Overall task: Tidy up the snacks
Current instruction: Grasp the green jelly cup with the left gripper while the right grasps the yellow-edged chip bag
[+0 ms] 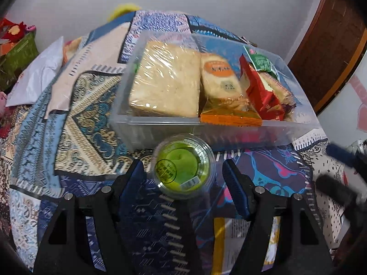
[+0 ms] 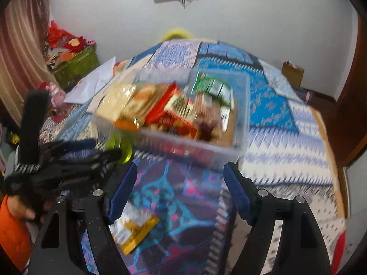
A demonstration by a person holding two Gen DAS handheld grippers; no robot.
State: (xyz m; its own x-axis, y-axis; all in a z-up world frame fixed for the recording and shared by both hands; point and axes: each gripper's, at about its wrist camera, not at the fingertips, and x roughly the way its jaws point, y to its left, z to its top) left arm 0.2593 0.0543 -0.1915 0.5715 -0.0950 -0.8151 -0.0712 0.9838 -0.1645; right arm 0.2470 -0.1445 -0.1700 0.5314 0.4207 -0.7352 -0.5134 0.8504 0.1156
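A clear plastic bin (image 1: 160, 128) stands on the patterned bedspread and holds wrapped bread (image 1: 165, 78), an orange biscuit pack (image 1: 227, 114), a red pack (image 1: 261, 91) and green packets (image 1: 261, 61). A clear cup with green contents (image 1: 183, 167) stands in front of the bin, between the wide-open fingers of my left gripper (image 1: 183, 178); neither pad touches it. My right gripper (image 2: 180, 191) is open and empty, short of the bin (image 2: 206, 151). A white and yellow snack packet (image 2: 135, 231) lies under its left finger. The left gripper also shows in the right wrist view (image 2: 68, 160).
The bedspread (image 1: 80, 119) covers a bed against a white wall. A white sheet (image 1: 36, 75) lies at the bed's left edge. A green box of red items (image 2: 73, 61) stands on the floor at left. A brown door (image 1: 332, 45) is at right.
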